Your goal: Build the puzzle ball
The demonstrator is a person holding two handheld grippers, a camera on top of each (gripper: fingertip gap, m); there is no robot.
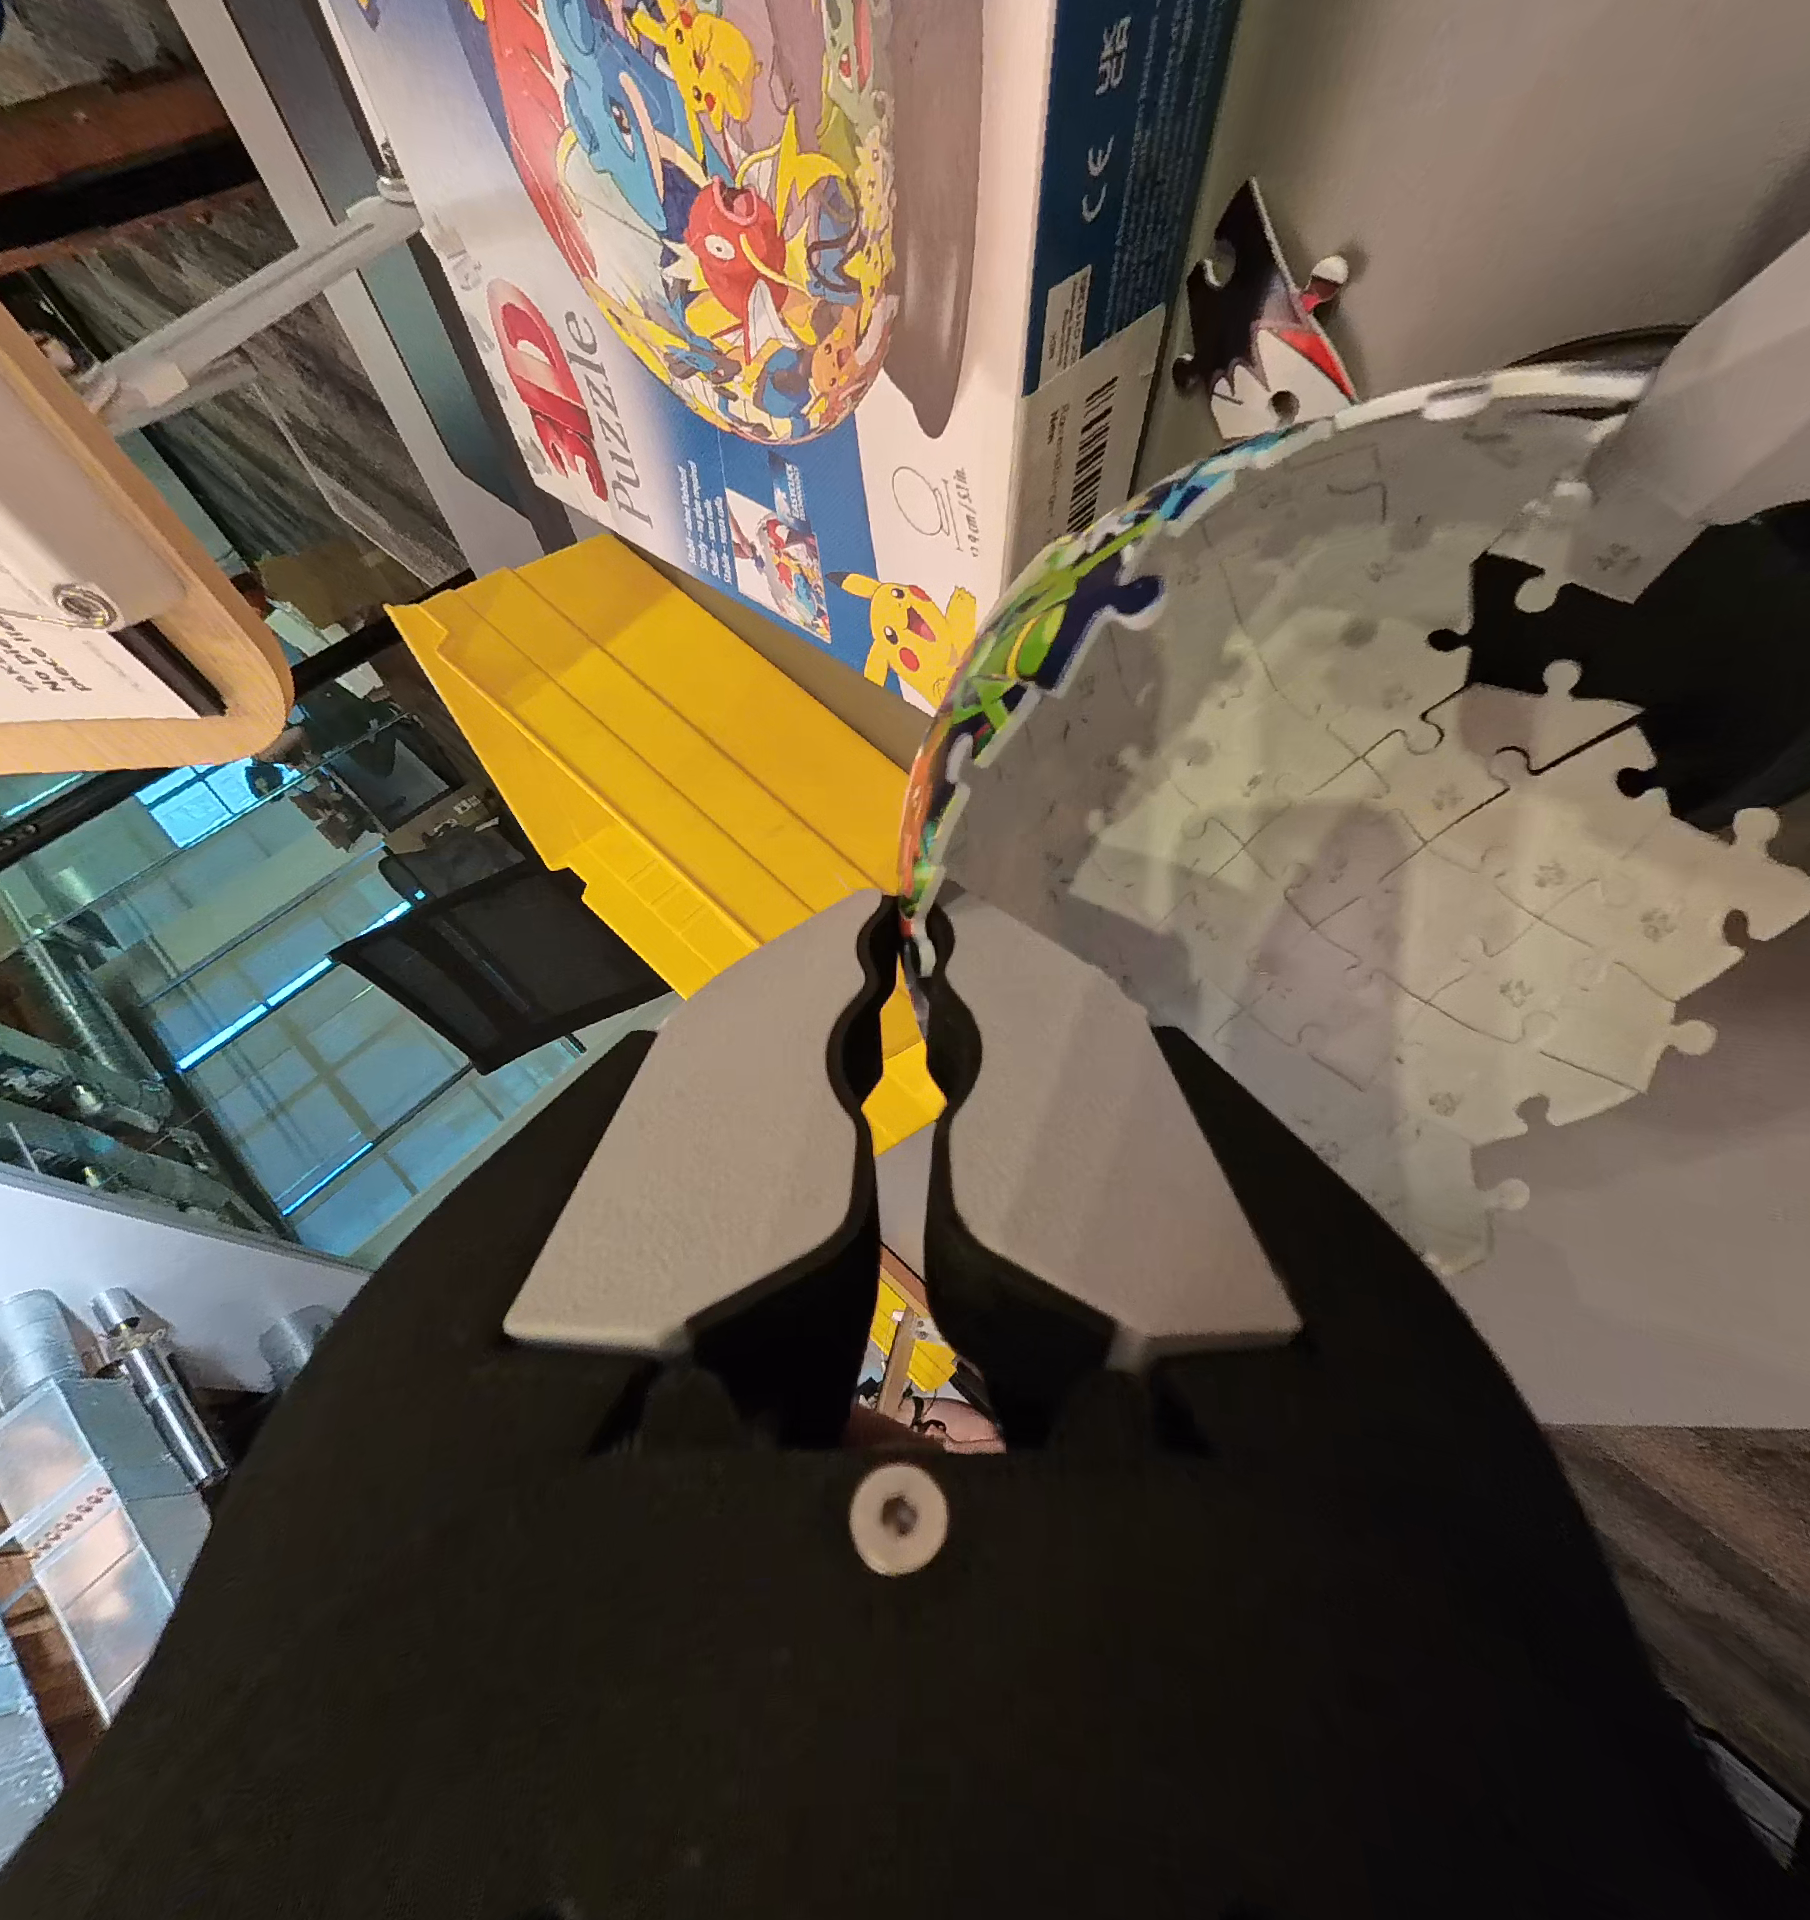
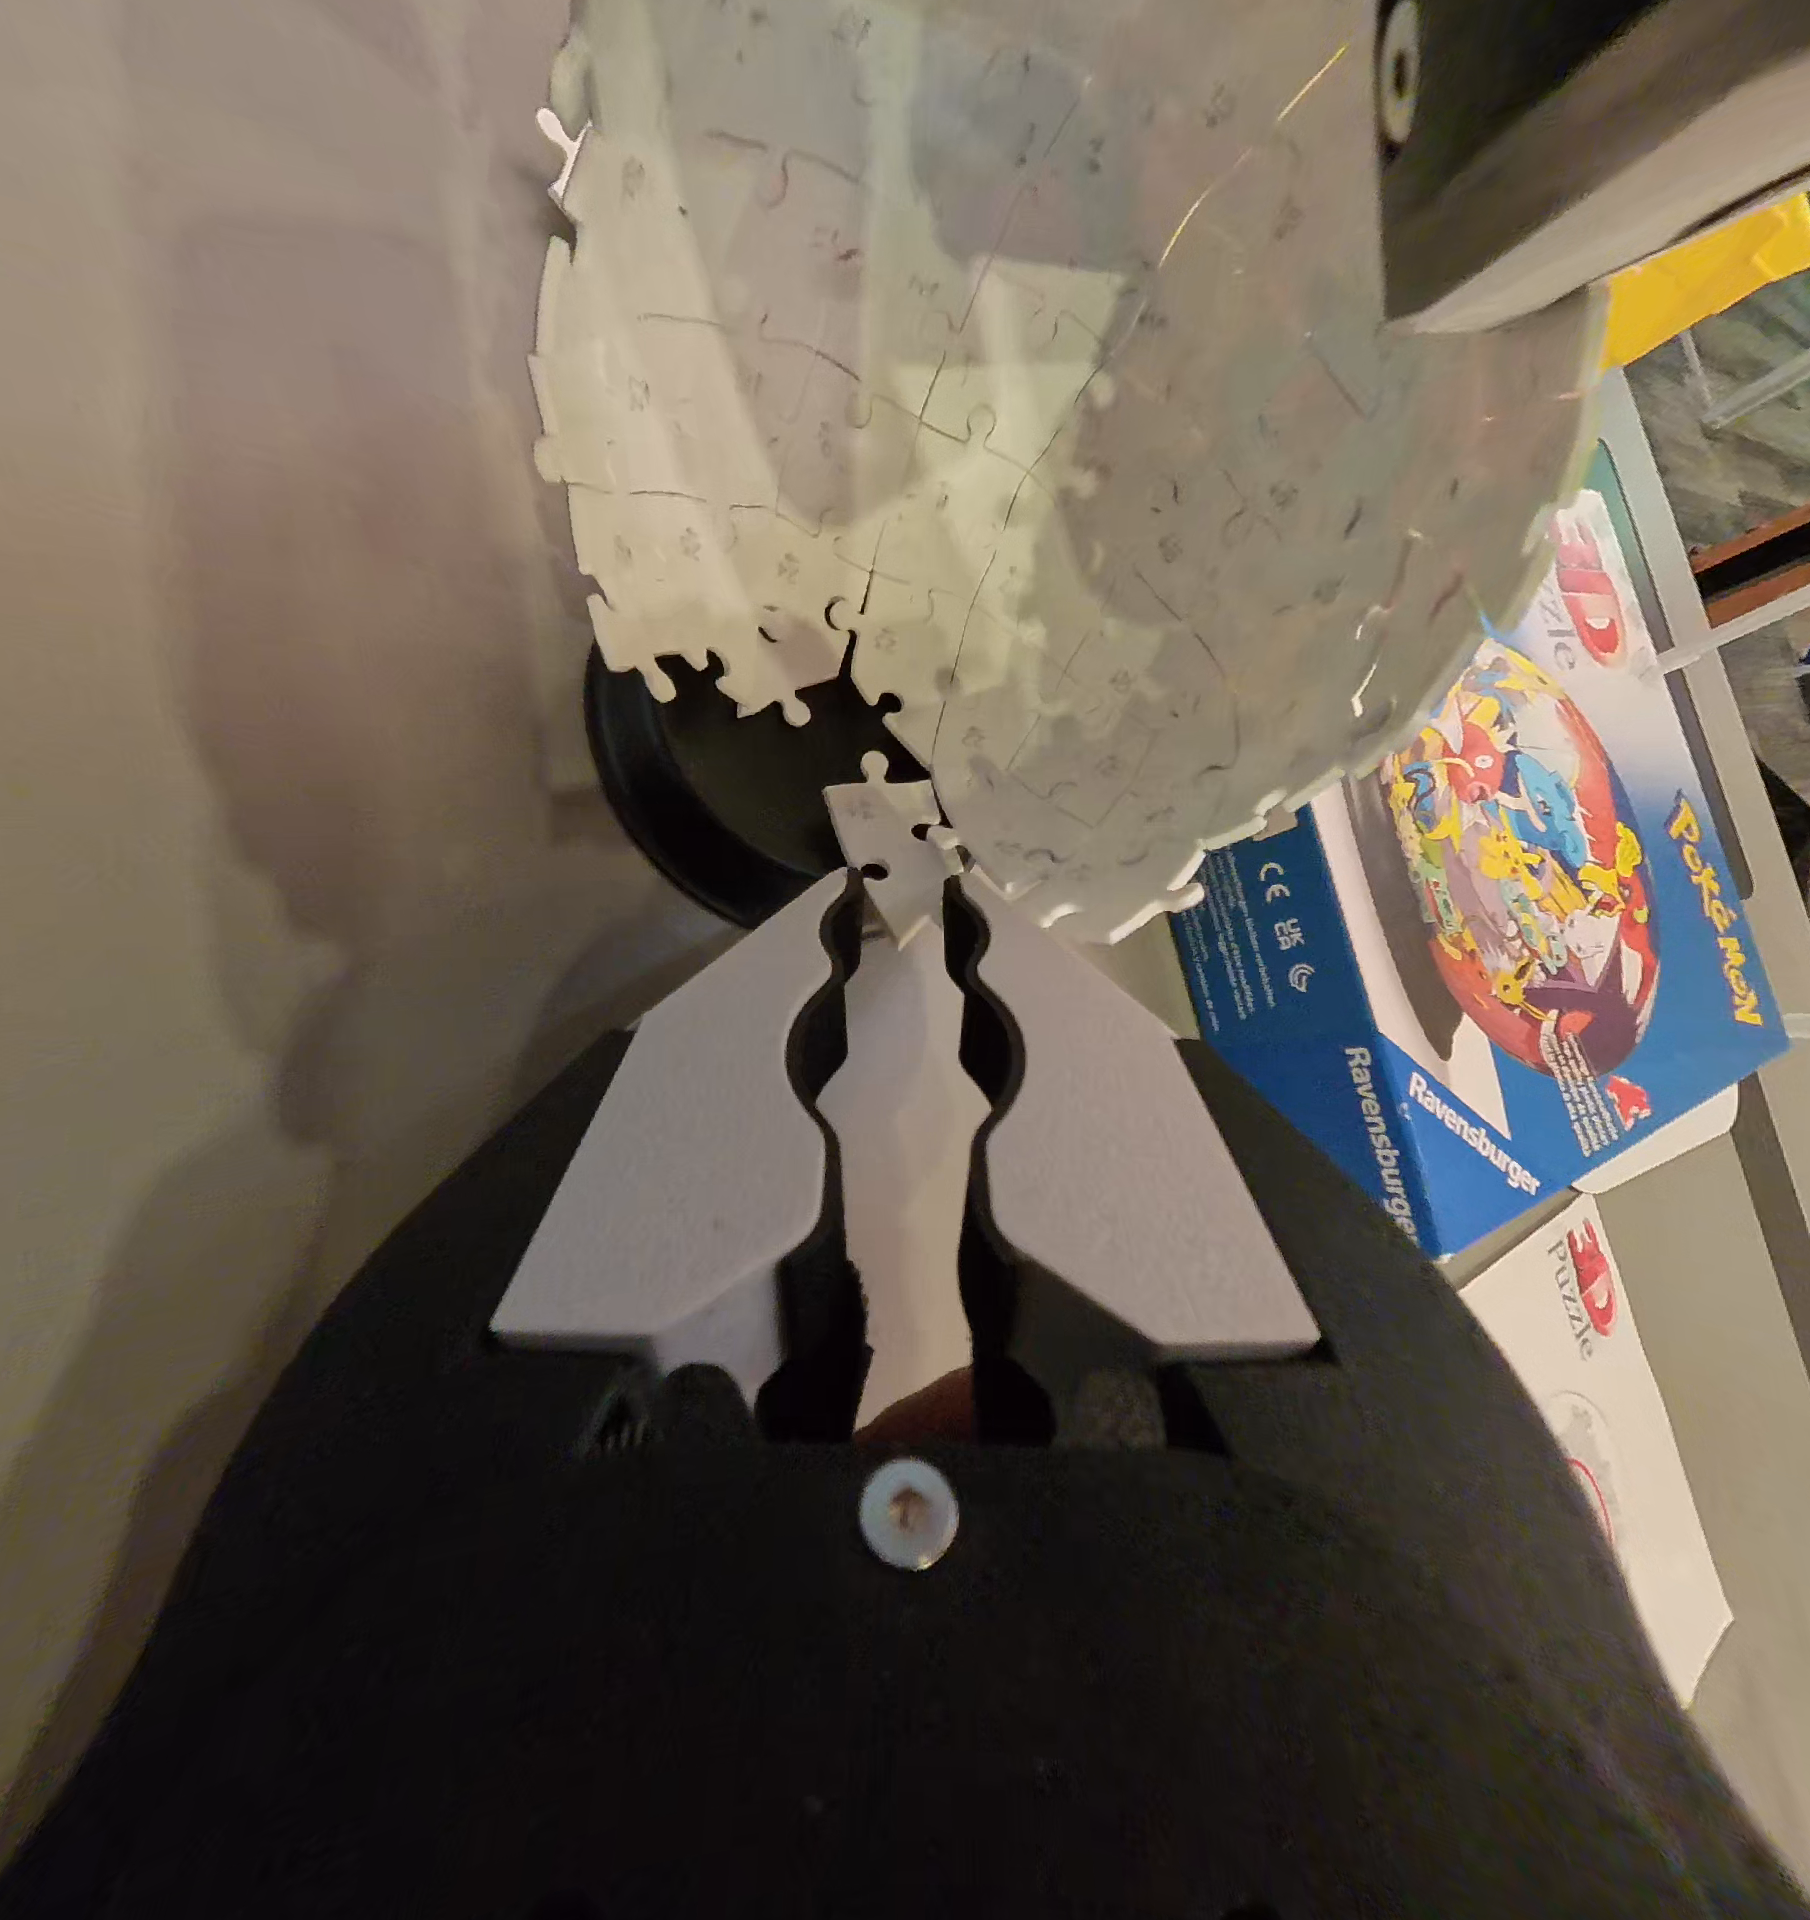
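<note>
- Left wrist view: left gripper (image 1: 911, 935) clamped on rim of half-built ball (image 1: 1327, 831), pale inner side facing camera, printed side edge-on.
- Loose piece (image 1: 1259, 322) on table beyond ball, beside box (image 1: 735, 260); yellow bin (image 1: 662, 748) behind.
- Right wrist view: right gripper (image 2: 896, 894) pinching single piece (image 2: 885, 842), touching ball (image 2: 1036, 416) edge at notch, black stand (image 2: 714, 790) behind.

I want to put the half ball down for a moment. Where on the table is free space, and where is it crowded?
Free: the bare grey table left of the black stand, as the right wrist view shows it. Crowded: the side with the puzzle box, the yellow bin behind it, and a loose piece lying beside the box. The puzzle ball shell hangs over the stand.
</note>
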